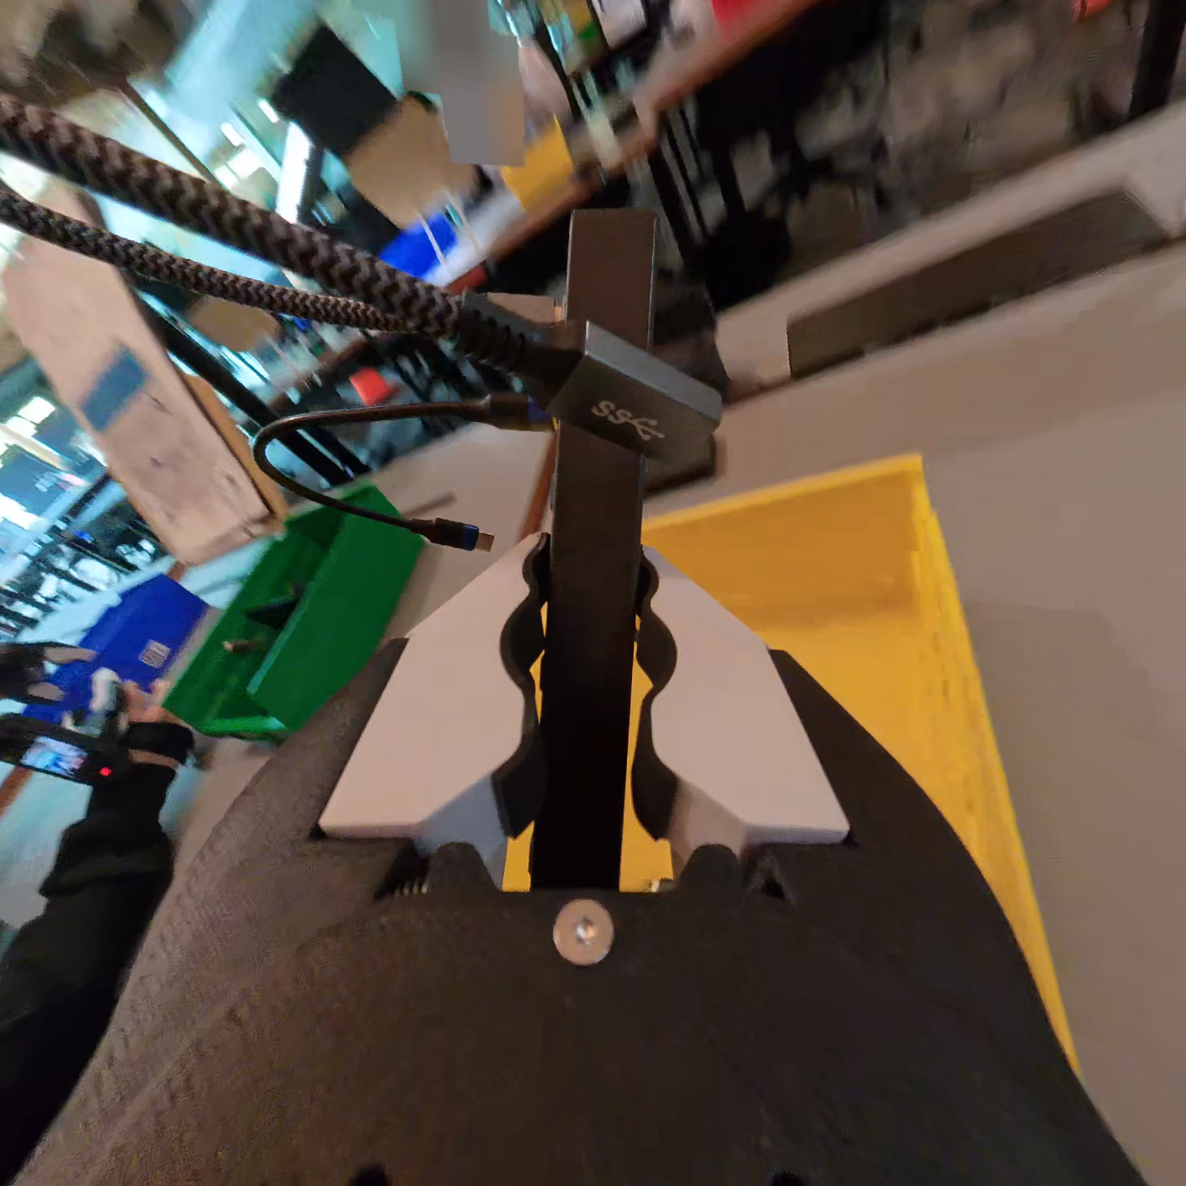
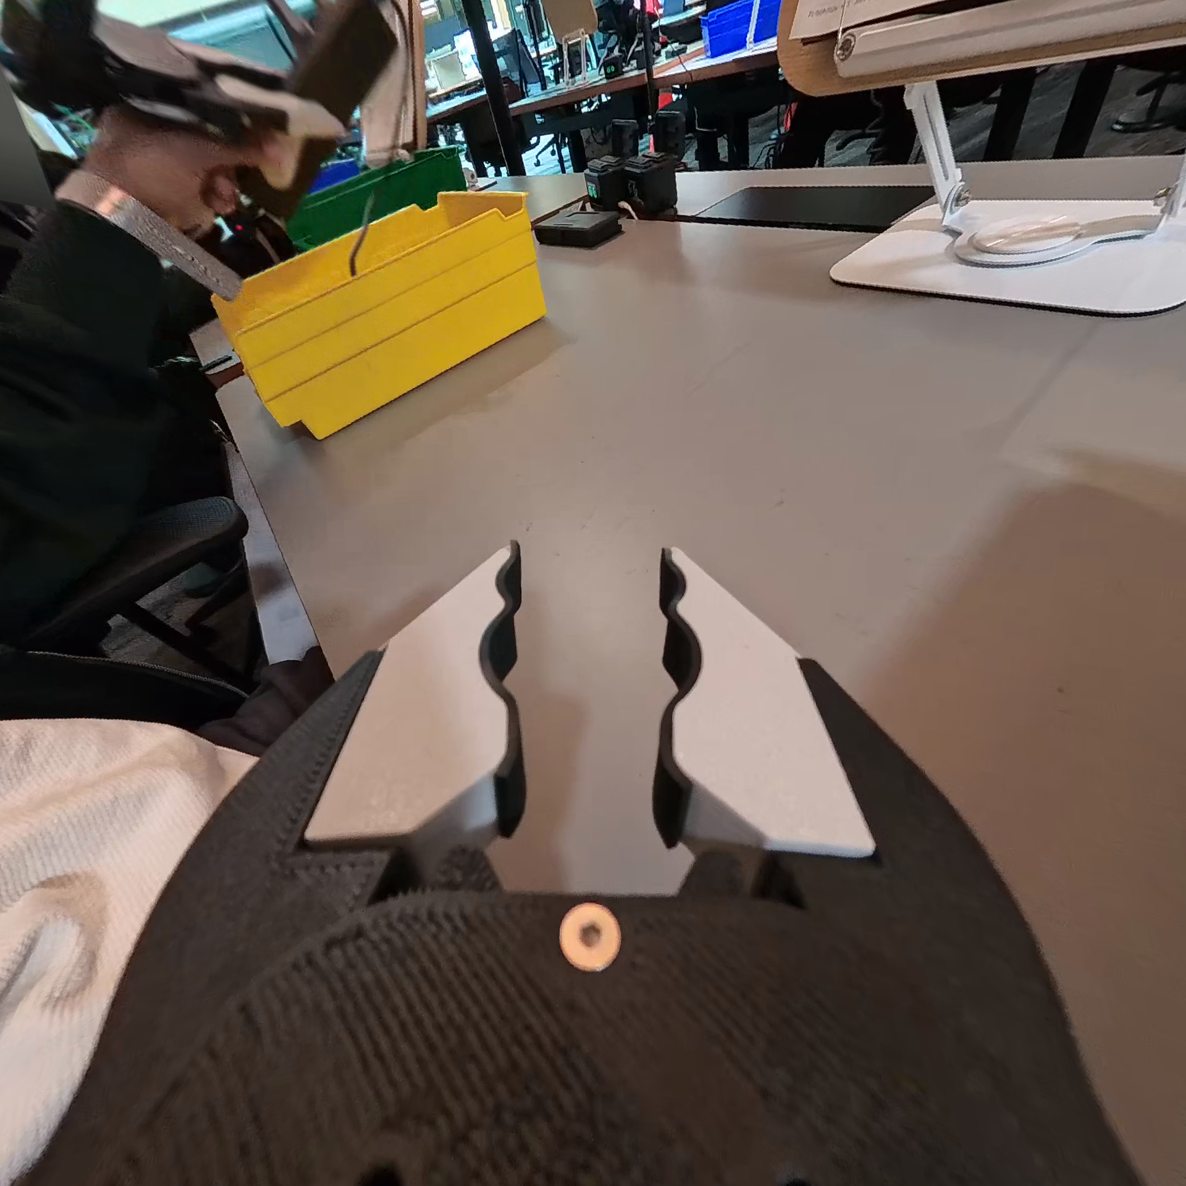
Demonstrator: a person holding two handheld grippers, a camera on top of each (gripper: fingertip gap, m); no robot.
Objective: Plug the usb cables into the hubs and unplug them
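Observation:
My left gripper (image 1: 593, 558) is shut on a long dark USB hub (image 1: 603, 449) and holds it in the air above a yellow bin (image 1: 834, 577). A grey USB plug (image 1: 635, 404) on a thick braided cable (image 1: 224, 257) sits in the hub's side. The hub's own thin black cable (image 1: 308, 449) loops left and its plug (image 1: 459, 536) hangs free. My right gripper (image 2: 590, 558) is open and empty, low over the grey table (image 2: 738, 417). The right wrist view shows the left gripper (image 2: 276, 122) blurred, high over the yellow bin (image 2: 385, 334).
A green bin (image 2: 398, 186) stands behind the yellow one. A white stand (image 2: 1027, 257) is at the far right, with black chargers (image 2: 632, 183) and a black mat (image 2: 815, 208) at the back. A person in dark clothing (image 2: 77, 385) sits on the left beside a chair (image 2: 147, 552).

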